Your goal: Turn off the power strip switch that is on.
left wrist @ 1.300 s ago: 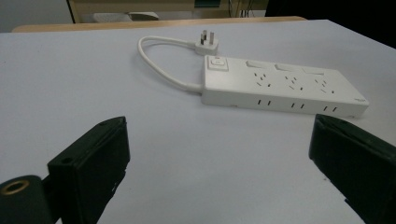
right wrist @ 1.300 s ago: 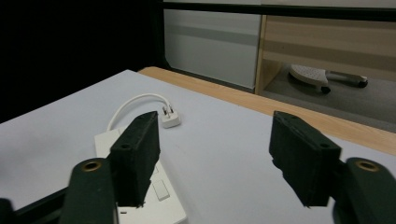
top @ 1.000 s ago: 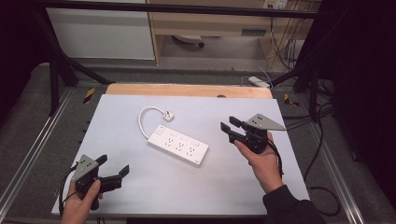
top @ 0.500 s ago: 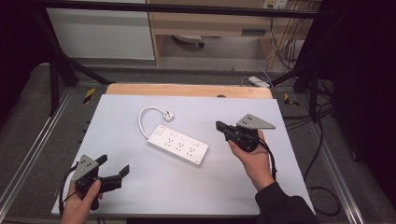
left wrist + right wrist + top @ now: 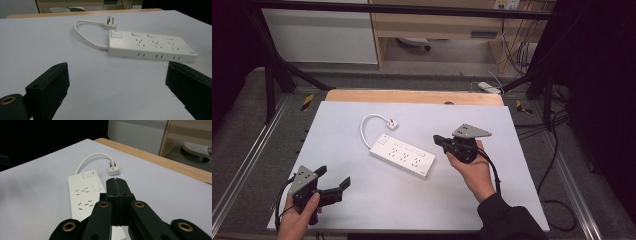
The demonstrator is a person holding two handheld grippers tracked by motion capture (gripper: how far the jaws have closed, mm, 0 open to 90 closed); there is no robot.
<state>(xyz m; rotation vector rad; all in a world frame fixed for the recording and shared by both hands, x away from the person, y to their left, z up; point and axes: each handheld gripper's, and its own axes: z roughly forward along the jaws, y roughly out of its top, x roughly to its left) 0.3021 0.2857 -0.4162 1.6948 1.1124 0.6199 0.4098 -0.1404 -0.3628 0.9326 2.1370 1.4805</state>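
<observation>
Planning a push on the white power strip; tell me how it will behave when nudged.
The power strip looks like a rigid, flat plastic block, so it should slide rather than tip or roll. The smooth white table suggests little friction. Its short looped cord and plug are probably floppy and would trail behind.

power strip (image 5: 403, 155) mid-table, bare table (image 5: 492, 200) around

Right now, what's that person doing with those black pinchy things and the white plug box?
A person holds a hand-held gripper in each hand over a white table. The right hand-held gripper has its jaws shut with nothing between them, and it points at the near end of the white power strip, not touching it that I can tell. The left hand-held gripper waits open at the table's front corner. The strip's short cord curls to its plug, which is lying loose.
</observation>
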